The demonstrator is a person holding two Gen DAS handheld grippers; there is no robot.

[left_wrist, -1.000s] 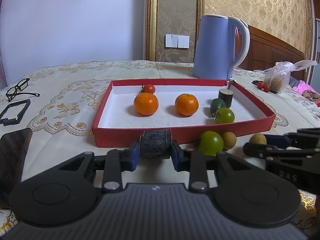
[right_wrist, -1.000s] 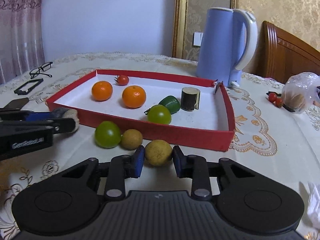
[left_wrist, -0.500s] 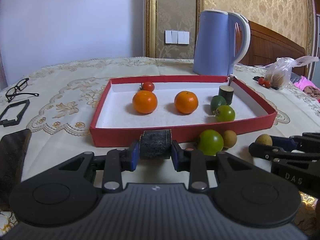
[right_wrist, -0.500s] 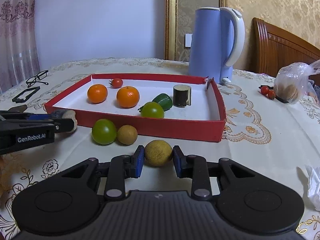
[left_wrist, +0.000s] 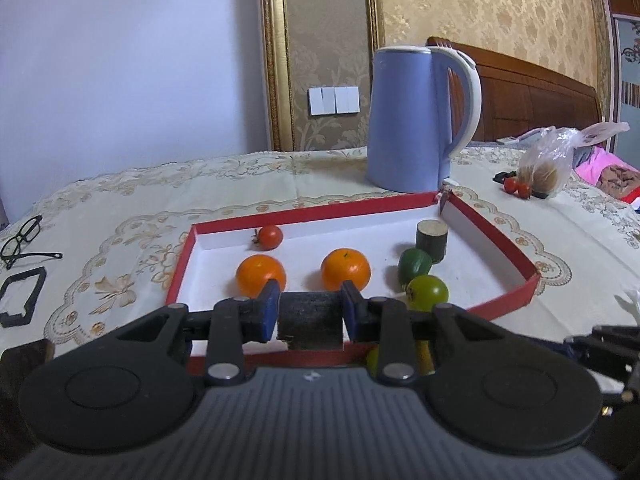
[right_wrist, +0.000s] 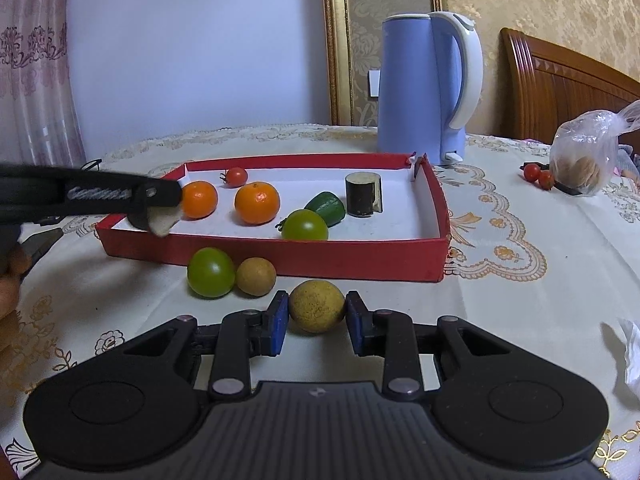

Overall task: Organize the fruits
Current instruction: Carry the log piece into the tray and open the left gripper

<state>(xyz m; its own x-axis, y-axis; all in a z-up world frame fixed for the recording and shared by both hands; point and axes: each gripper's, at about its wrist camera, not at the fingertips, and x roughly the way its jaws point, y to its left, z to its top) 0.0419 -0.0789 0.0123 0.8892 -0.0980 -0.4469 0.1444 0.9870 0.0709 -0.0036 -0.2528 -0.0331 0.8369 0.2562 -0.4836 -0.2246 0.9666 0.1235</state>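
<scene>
Cream embroidered cloth covers the bench (right_wrist: 520,300), and every risk here lies on it or just above it. Nearest the right wrist camera, the right gripper (right_wrist: 317,316) is clamped on a yellow-brown round fruit (right_wrist: 316,305) that looks to sit low, just short of the red tray (right_wrist: 280,258). A hard round skin between two flat pads can squirt out if the lift is jerky, and it would likely roll along the cloth. Just beyond it, a green tomato (right_wrist: 211,273) and a small brown fruit (right_wrist: 256,277) lie touching each other outside the tray's near wall; a forward sweep of the right gripper could knock them away.

To the left, the left gripper (left_wrist: 310,314) is clamped on a dark cylinder piece (left_wrist: 310,320), held above the tray's near-left corner. Released from that height, it may tumble or bounce against the near orange (left_wrist: 261,274). Farther in lie a second orange (left_wrist: 345,268), another green tomato (left_wrist: 428,293), a green fruit (left_wrist: 415,262), a second dark cylinder (left_wrist: 431,240) and a cherry tomato (left_wrist: 270,237), so free floor is limited. Behind the tray, the blue kettle (left_wrist: 416,120) stands close to its far wall.
</scene>
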